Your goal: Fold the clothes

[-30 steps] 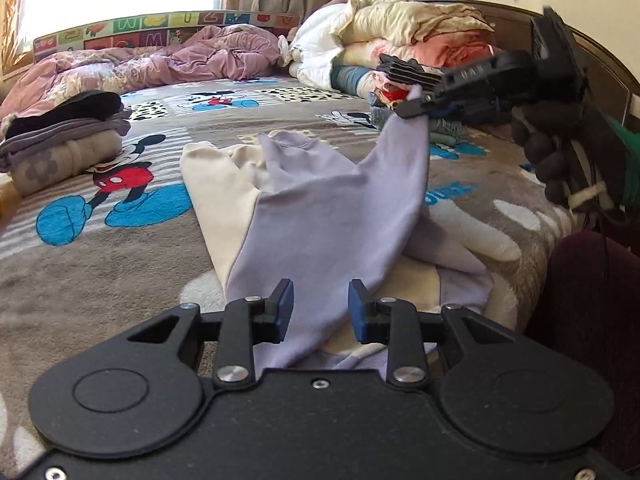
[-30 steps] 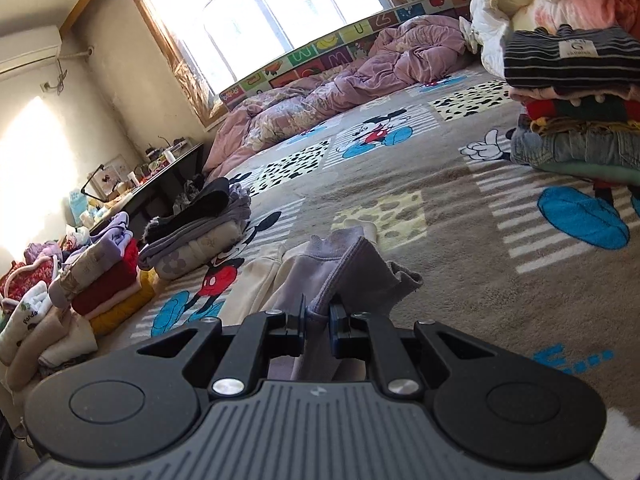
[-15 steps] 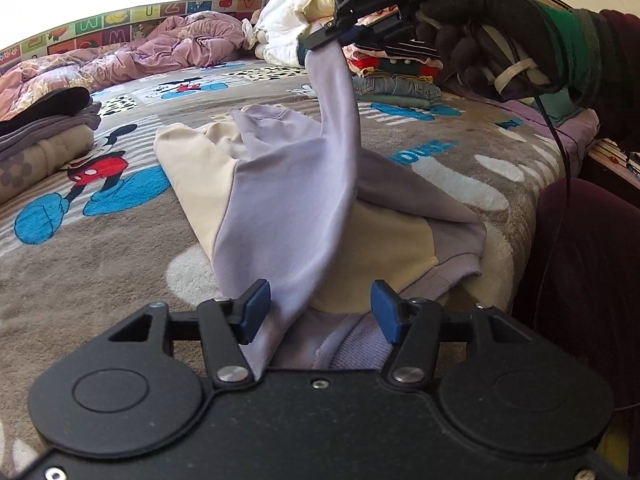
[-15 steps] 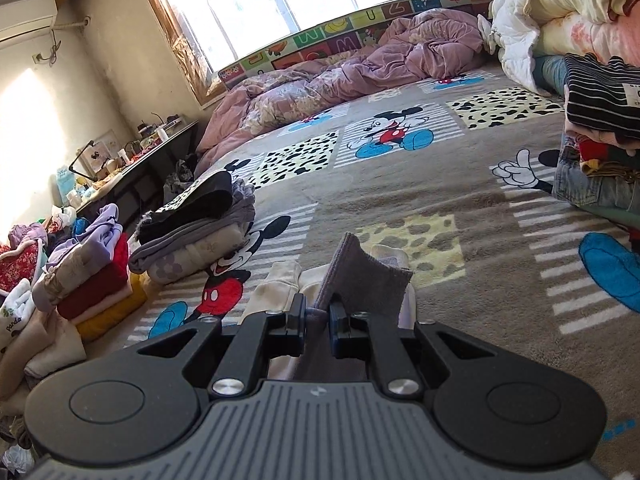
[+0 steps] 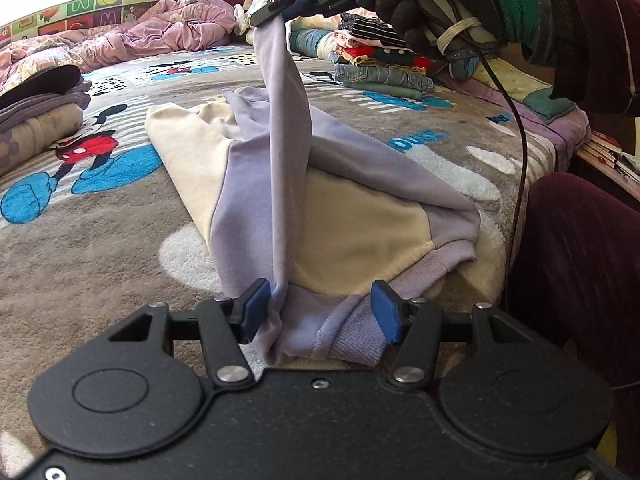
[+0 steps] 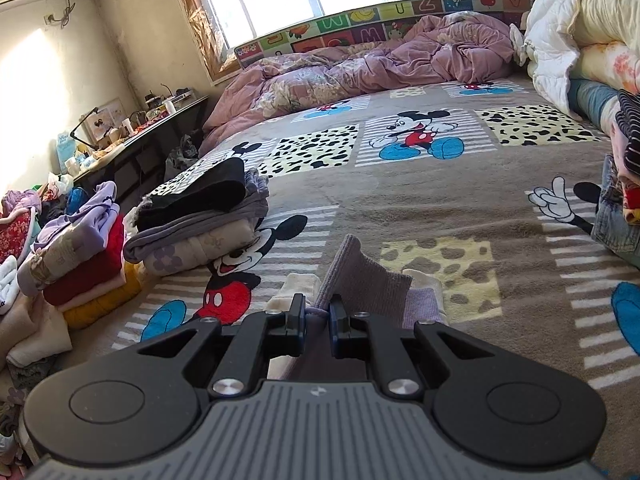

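While the garment lies on the bed, the scene reads:
Left tongs (image 5: 320, 311): released, having just been opening; the blue pads stand apart with the sweatshirt's ribbed hem bunched loosely between them, the left pad just beside a fold, neither one pressing it.
Right tongs (image 6: 317, 314): clenched on the lilac cuff of a sleeve (image 5: 286, 128), lifted high above the bed, so the sleeve hangs in a taut strip down to the hem.
Right hand (image 5: 436, 4): in a dark glove, gripping the tool's handle.
Sweatshirt (image 5: 360, 224): lilac and cream, spread flat at the near edge of the bed.
Bed (image 5: 92, 240): covered by a cartoon-mouse blanket.
Around: folded stack (image 6: 200, 224) to the left, another clothes pile (image 5: 380, 60) on the far right.
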